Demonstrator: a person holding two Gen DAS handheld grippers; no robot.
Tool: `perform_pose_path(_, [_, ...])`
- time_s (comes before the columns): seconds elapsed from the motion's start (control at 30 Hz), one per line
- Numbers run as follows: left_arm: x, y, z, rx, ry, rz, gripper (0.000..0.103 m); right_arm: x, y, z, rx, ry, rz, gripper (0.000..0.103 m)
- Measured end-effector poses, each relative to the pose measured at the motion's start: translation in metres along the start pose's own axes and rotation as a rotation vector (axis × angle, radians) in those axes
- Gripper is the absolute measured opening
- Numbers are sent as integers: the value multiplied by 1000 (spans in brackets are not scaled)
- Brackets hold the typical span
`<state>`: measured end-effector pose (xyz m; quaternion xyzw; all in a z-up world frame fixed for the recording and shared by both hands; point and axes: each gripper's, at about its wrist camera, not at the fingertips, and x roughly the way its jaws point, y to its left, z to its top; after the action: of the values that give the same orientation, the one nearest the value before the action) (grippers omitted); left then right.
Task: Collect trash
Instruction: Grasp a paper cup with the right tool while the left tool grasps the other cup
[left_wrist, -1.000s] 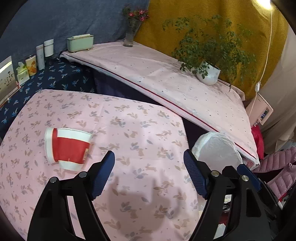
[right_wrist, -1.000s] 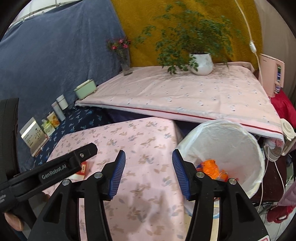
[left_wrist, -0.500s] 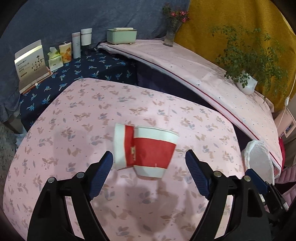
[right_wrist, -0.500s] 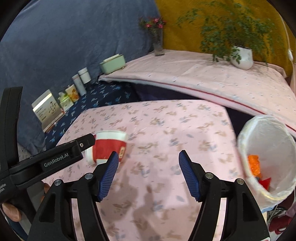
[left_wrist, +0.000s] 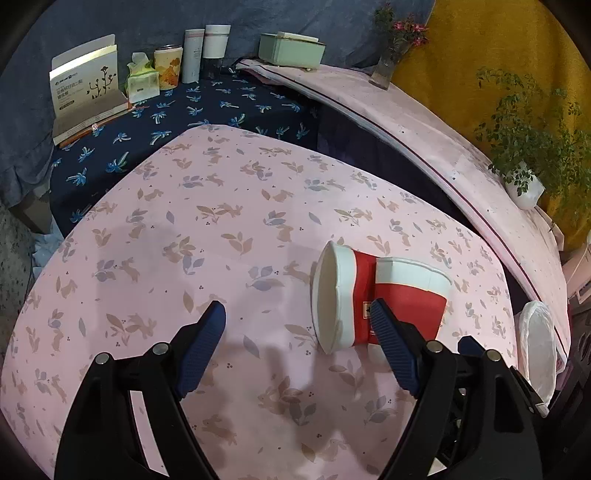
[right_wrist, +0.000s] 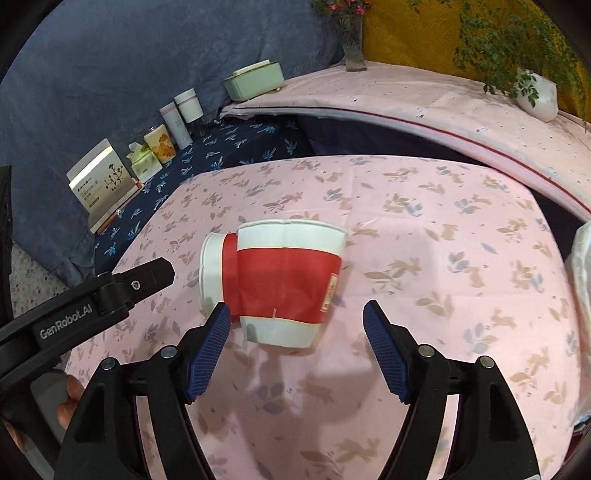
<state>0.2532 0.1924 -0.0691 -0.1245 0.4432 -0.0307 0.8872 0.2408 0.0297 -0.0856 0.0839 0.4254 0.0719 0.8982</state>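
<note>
Red and white paper cups (right_wrist: 284, 284), nested and lying on their side, rest on the pink floral table (right_wrist: 424, 221). My right gripper (right_wrist: 295, 325) is open just in front of them, its left finger beside the cups' near edge. My left gripper (left_wrist: 295, 325) is open and empty; the cups (left_wrist: 373, 299) lie to its right, behind its right finger. The left gripper also shows at the left of the right wrist view (right_wrist: 122, 288). The white-lined trash bin (left_wrist: 535, 347) stands past the table's right edge.
A dark blue patterned side surface (left_wrist: 166, 122) holds a booklet (left_wrist: 86, 96), a tissue pack, a tin and bottles. A raised pink-covered ledge (right_wrist: 424, 96) carries a green box (right_wrist: 255, 79), a flower vase and a potted plant (right_wrist: 535, 92).
Both grippers swung left, away from the bin. The cups now sit right in front of the right gripper and have shifted to the right in the left wrist view.
</note>
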Motion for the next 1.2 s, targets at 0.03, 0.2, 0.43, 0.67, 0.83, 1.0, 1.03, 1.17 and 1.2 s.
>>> perform_pose_path(0.03, [3, 2, 0, -3, 5, -2, 76, 4, 1, 1, 0, 2, 1, 73])
perform_pose_path(0.2, [14, 10, 2, -18, 21, -19, 76, 23, 9, 3, 0, 14, -2, 73])
perform_pose_path(0.43, [25, 4, 4, -25, 38, -55, 76, 32, -2, 4, 18, 22, -12, 66])
perform_pose_path(0.67, [39, -18, 4, -7, 59, -103, 73, 18, -24, 3, 36, -7, -42, 65])
perform_pose_path(0.83, [53, -36, 2, 18, 90, -122, 59, 7, -49, -1, 75, -23, -68, 65])
perform_pose_path(1.0, [62, -48, -2, 37, 115, -131, 27, -1, -71, -3, 117, -35, -79, 65])
perform_pose_path(1.03, [62, -51, -3, 43, 119, -138, 25, -3, -76, -3, 124, -38, -80, 65])
perform_pose_path(1.17, [57, -65, -6, 75, 102, -158, 8, -10, -88, -4, 143, -50, -83, 65])
perform_pose_path(1.2, [55, -70, -6, 87, 99, -164, 2, -12, -91, -3, 147, -53, -83, 65])
